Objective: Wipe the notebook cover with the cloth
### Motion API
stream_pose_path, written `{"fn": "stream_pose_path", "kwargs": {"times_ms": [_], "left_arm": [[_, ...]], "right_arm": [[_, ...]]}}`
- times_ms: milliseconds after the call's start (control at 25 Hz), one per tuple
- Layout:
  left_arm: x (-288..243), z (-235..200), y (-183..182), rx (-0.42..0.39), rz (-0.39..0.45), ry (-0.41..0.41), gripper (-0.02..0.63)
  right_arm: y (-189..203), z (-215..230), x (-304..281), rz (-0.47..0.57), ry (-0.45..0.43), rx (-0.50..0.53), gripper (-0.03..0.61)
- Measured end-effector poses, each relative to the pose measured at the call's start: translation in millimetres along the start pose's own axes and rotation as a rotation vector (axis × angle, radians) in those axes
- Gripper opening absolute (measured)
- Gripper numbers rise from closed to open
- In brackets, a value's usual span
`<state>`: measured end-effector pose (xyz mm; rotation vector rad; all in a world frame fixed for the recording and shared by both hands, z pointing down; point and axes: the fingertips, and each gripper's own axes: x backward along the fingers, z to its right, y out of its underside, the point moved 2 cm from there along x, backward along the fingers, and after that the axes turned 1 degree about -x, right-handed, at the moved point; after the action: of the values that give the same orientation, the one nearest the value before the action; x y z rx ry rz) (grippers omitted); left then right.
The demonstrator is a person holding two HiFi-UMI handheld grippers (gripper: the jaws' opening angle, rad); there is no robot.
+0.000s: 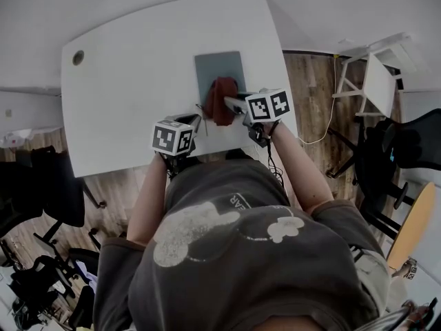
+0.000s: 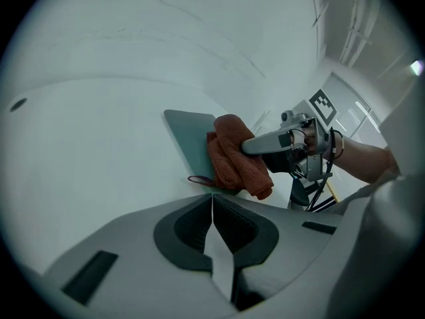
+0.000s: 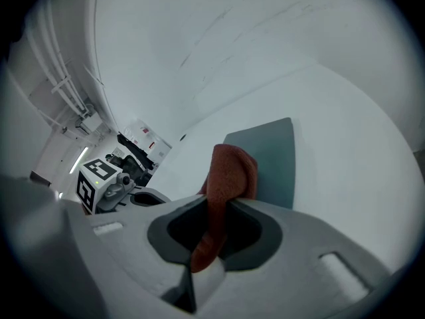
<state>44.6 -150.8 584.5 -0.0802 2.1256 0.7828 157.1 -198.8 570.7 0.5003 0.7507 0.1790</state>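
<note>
While the wiping step itself looked to be in hand, the right hand-held gripper (image 3: pixel 216 208) was clamped on the cloth (image 3: pixel 229 171). Its jaws were nearly together, with only the fabric's thickness between them. A tail of cloth ran back between the jaws. The bunched bulk sat just ahead of the tips, apparently pressed on the near end of the notebook (image 3: pixel 269 158).

The notebook lay flat on the desk (image 1: pixel 138 81), straight ahead of both grippers, and most of its grey cover stretched beyond the cloth, uncovered.

The left hand-held gripper (image 2: pixel 212 201) had its jaws together with nothing between them. Its tips were just short of the notebook's near corner, to the left of the cloth. Whether they touched the cover or pinned it could not be told. A thin dark-red loop (image 2: pixel 199 179) lay at that near edge, just ahead of the left tips.

Judgement: the wipe was at an early or middle point. The next move called for dragging the cloth forward across the far part of the cover, keeping the right clamp tight and downward pressure even. The notebook might slide unless the left gripper braced it.
</note>
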Motion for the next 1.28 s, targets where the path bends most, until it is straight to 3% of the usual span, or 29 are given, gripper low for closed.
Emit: {"fn": "stream_pose_path", "kwargs": {"times_ms": [480, 800, 1280], "left_arm": [[-11.0, 9.9, -7.3, -0.087, -0.040, 0.015, -0.002], [-12.0, 9.3, -6.9, -0.076, -0.047, 0.027, -0.002], [-11.1, 8.0, -5.0, -0.103, -0.053, 0.056, -0.002]], "right_arm": [[1.2, 28.3, 29.4, 0.060, 0.057, -0.069, 0.061], [4.7, 40.9, 42.4, 0.085, 0.101, -0.095, 0.061], [14.5, 56.8, 70.5, 0.163, 0.233, -0.144, 0.061]]}}
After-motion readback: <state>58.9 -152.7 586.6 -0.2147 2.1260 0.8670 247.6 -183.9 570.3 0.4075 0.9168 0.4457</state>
